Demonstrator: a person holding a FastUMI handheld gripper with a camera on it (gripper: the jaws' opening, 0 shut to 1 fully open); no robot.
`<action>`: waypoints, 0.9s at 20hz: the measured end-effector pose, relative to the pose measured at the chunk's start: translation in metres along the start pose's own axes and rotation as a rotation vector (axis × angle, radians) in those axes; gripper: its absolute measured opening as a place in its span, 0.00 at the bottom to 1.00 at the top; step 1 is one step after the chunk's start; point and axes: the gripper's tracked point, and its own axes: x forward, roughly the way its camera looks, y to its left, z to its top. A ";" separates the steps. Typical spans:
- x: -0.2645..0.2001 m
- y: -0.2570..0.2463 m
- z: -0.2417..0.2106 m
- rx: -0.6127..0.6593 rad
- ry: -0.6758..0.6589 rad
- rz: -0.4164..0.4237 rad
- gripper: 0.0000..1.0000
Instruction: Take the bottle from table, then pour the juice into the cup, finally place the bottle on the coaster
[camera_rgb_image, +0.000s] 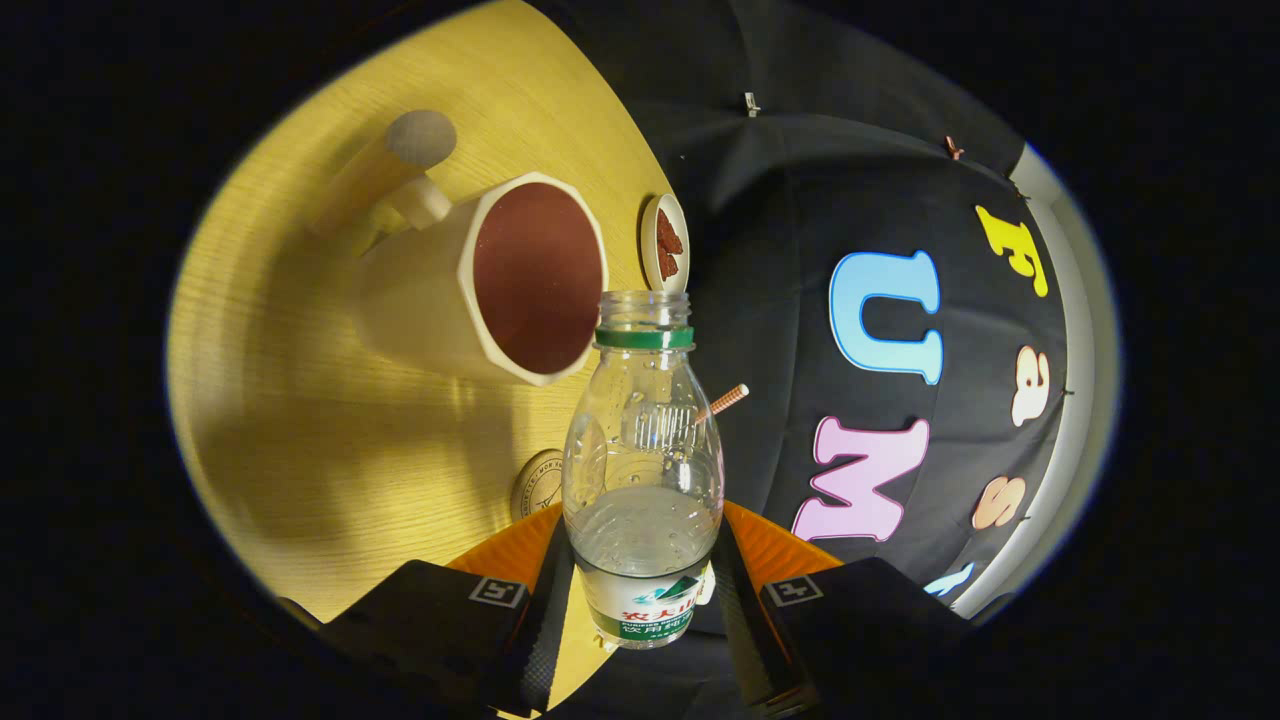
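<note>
The hand-held gripper (640, 600) at the bottom centre of the frame has its two fingers pressed against either side of a clear plastic bottle with a green neck ring and no cap (642, 460), pinching it low on the labelled body. The view is rolled, so the table stands tilted across the left half of the frame, and the bottle's open mouth sits just beside the lower rim of a cream faceted cup with a dark red-brown inside and a knobbed handle (500, 280), in the upper left centre. What liquid remains has pooled in the lower part of the bottle, towards the fingers, which suggests pouring is either barely begun or finishing. The risk from here is that the mouth lies at the cup's edge and not over its opening, so a further tip could send juice down the outer wall onto the wood; the smooth, rounded bottle could also twist in the grip as its weight shifts. A small round coaster with a dark red pattern (665, 243) lies just beyond the cup, near the table edge, so a careless set-down could miss it. Another pale round disc (540, 485) peeks out left of the bottle. The light yellow wood-grain table (300, 450) carries strong shadows; black cloth hangs behind it.
</note>
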 end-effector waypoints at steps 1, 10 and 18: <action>0.002 0.000 0.001 -0.013 -0.003 -0.001 0.71; 0.012 -0.004 0.002 -0.102 -0.018 -0.003 0.71; 0.013 -0.004 0.007 -0.177 -0.044 -0.008 0.71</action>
